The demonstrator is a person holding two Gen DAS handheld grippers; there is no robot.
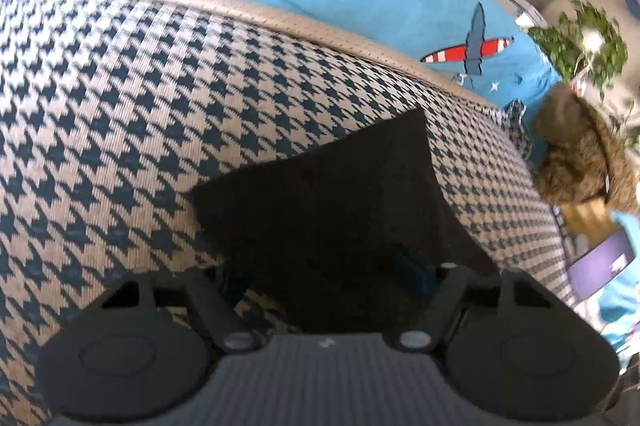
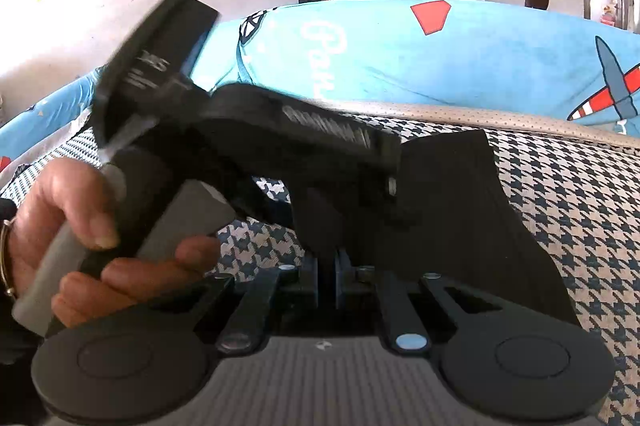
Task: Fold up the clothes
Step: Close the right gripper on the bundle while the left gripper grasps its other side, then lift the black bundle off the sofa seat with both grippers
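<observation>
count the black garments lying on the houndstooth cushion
1. A single black garment lies on the houndstooth cushion, directly ahead of both grippers; the right gripper is shut at its near edge. Another could lie outside both views.

In the right wrist view, the left gripper [image 2: 394,186] and the hand [image 2: 80,226] holding it block the near left. Right of the black cloth [image 2: 460,218], the houndstooth surface [image 2: 580,210] lies open, as does the blue sheet [image 2: 500,66] beyond.
</observation>
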